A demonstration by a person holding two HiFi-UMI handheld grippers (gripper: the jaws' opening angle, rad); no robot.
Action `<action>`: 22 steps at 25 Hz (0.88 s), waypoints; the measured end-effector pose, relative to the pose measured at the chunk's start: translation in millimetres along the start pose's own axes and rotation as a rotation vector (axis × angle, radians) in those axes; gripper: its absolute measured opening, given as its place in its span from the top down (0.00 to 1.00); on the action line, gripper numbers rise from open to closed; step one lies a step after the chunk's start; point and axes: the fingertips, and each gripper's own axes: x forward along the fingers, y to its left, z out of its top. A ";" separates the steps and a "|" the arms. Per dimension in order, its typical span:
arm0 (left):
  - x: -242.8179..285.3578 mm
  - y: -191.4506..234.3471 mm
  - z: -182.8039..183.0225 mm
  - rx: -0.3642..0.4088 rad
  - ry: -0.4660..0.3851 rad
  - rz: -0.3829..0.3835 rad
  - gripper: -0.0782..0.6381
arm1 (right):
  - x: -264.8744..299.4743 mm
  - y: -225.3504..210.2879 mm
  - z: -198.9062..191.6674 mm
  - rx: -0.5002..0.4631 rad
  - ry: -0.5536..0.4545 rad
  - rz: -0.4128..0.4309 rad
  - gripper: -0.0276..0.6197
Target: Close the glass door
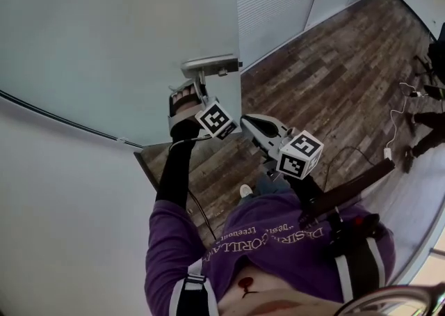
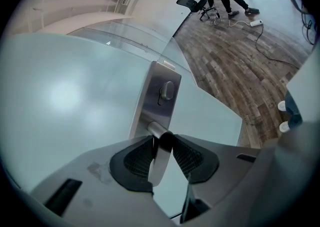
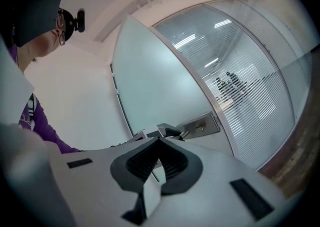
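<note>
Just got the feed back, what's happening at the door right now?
The person's left gripper is shut on the handle of the glass door. The right gripper hangs free beside it, jaws together on nothing. The door looks ajar, with wood floor showing past its edge.

Even, soft indoor light, pale sheen on the glass door (image 2: 60, 96), heavy fisheye distortion, dark corners.

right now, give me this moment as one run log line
left gripper: shut on door handle | right gripper: shut, empty | glass door: looks ajar
</note>
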 end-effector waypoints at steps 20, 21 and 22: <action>114.7 39.0 11.0 -0.069 0.067 0.035 0.72 | 81.5 -105.9 38.6 0.011 0.075 0.149 0.96; 120.6 45.1 14.8 -0.084 0.068 0.033 0.72 | 84.1 -112.4 42.7 0.013 0.082 0.153 0.96; 125.5 49.4 17.6 -0.099 0.067 0.031 0.72 | 85.9 -117.9 45.6 0.013 0.087 0.157 0.96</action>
